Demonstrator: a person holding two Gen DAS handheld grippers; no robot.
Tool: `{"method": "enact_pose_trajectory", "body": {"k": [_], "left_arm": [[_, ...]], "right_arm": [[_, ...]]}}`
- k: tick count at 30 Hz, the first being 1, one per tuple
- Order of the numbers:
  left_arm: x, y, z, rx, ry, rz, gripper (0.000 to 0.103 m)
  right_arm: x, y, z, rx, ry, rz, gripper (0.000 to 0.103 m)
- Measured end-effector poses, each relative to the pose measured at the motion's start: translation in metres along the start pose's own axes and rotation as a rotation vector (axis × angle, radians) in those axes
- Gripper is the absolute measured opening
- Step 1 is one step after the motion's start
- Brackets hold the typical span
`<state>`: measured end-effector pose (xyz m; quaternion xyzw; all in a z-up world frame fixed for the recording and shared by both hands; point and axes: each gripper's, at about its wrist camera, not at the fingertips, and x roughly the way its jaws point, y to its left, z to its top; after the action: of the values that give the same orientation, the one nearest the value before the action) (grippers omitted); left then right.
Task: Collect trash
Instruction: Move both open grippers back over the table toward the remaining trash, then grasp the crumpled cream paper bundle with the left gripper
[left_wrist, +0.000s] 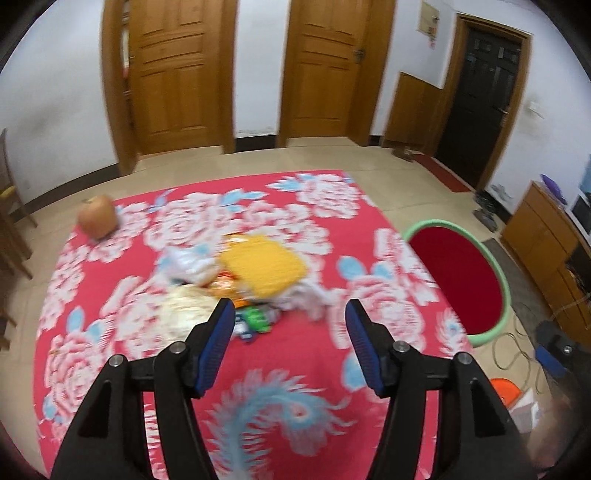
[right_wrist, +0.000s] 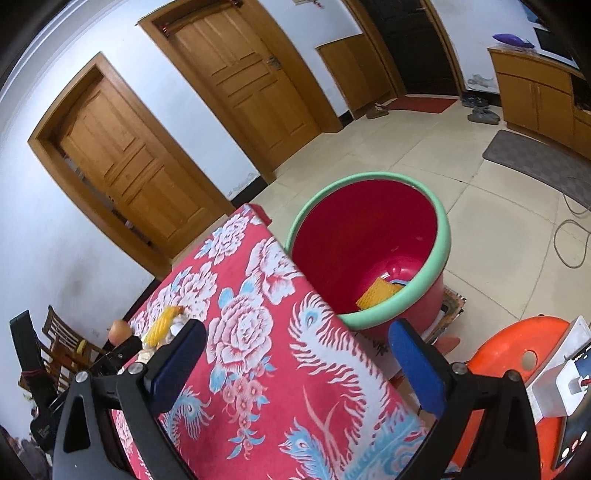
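A heap of trash lies mid-table on the red floral cloth (left_wrist: 314, 354): a yellow foam net (left_wrist: 264, 267), white crumpled plastic (left_wrist: 192, 264), a pale wrapper (left_wrist: 186, 312), small green and blue packets (left_wrist: 255, 321). My left gripper (left_wrist: 290, 314) is open and empty, just in front of the heap. A red bin with a green rim (left_wrist: 460, 284) stands on the floor right of the table. In the right wrist view the bin (right_wrist: 369, 236) holds a yellow net piece (right_wrist: 378, 293). My right gripper (right_wrist: 295, 334) is open and empty over the table's edge near the bin.
An apple (left_wrist: 98, 219) sits at the table's far left corner. An orange stool (right_wrist: 517, 373) carrying a phone stand is beside the bin. Wooden doors (left_wrist: 177, 74), a cabinet (left_wrist: 546, 240), cables (right_wrist: 569, 236) and a grey mat (right_wrist: 535, 162) lie around the floor.
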<state>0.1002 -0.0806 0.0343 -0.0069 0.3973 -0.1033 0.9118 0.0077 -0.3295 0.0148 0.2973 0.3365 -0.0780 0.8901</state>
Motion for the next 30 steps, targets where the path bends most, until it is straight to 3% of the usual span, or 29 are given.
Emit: {"method": "enact_pose_trajectory", "body": {"k": [7,20,25,30], "left_arm": [[0.013,0.034,-0.005,-0.051,0.026,0.076,0.062],[0.05,0.065,-0.009,-0.115,0.089,0.107,0.062],[0.071,0.078,-0.014,-0.167,0.133,0.042,0.062],[0.077,0.082,-0.016,-0.185,0.127,0.014,0.06]], "right_arm": [[0.005,0.009,-0.005,-0.033,0.008,-0.02,0.101],[0.024,0.004,-0.009,-0.057,0.051,-0.064,0.101],[0.03,0.001,-0.011,-0.061,0.07,-0.077,0.101],[0.032,-0.001,-0.013,-0.065,0.073,-0.085,0.101]]}}
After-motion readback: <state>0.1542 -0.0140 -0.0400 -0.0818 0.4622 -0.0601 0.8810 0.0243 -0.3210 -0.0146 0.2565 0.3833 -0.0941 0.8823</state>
